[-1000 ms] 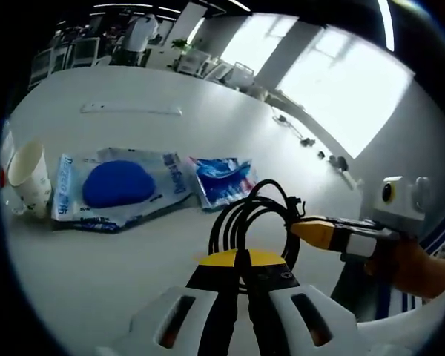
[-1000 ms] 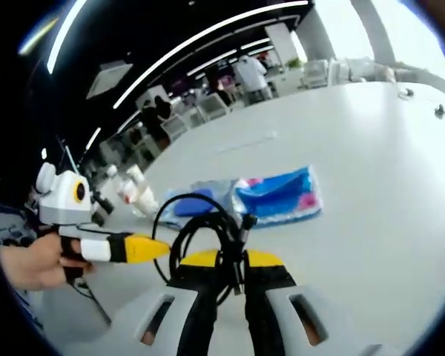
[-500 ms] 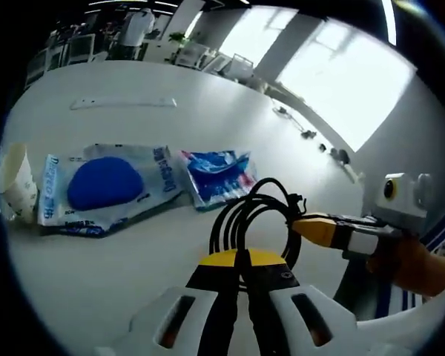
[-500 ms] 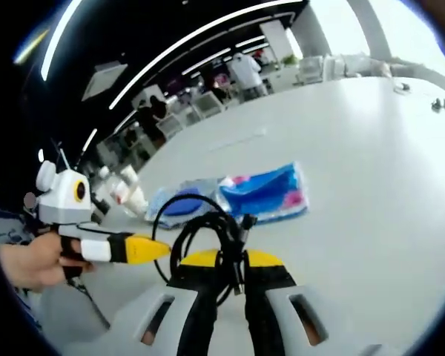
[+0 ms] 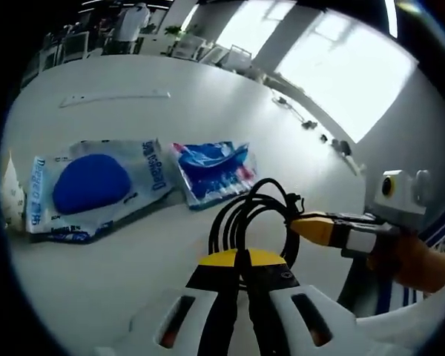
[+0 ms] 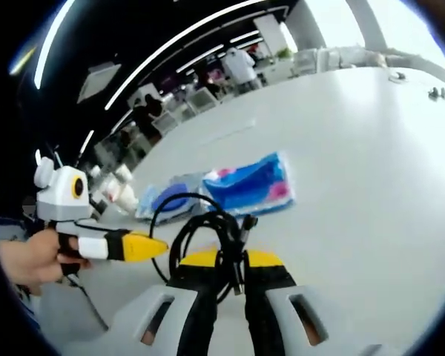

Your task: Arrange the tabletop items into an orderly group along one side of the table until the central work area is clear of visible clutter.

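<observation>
Black coiled cable pinched at once by left gripper and right gripper, each pair of jaws clenched on the loops, held over the white table. Blue-pad packet and blue-pink tissue pack lay just beside each other past the coil. Cup sat near the rim, beside the packet. Broad bare tabletop stretched beyond the packs to the far edge.

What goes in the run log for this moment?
left hand-held gripper: shut on coiled black cable | right hand-held gripper: shut on coiled black cable | white table: two plastic packets lying flat
</observation>
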`<state>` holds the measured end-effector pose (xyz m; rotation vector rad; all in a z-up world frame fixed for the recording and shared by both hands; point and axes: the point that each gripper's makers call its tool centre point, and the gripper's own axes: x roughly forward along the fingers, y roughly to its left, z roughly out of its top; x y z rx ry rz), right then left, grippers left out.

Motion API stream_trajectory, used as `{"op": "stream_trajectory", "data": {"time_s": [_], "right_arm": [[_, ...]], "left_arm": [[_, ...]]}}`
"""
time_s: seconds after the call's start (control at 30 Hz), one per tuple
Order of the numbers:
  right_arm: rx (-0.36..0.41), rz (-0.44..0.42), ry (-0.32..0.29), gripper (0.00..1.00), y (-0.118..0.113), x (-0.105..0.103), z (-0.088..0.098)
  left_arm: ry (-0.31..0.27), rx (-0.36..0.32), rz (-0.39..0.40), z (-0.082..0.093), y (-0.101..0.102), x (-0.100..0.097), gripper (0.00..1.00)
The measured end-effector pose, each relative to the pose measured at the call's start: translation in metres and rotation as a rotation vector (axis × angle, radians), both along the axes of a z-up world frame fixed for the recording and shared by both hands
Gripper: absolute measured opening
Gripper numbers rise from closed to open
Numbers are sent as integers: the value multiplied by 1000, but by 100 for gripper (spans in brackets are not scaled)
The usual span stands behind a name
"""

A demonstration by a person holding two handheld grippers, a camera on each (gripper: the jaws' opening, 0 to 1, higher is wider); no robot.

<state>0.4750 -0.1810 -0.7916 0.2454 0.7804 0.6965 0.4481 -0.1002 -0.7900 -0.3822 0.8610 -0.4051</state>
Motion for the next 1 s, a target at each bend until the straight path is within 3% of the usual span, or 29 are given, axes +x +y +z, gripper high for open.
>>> {"op": "stream_trajectory", "data": {"time_s": [1.0], "right_arm": [[-72, 73, -10, 9, 2, 4, -21]], "left_arm": [[56, 72, -20, -29, 6, 4, 0]]}}
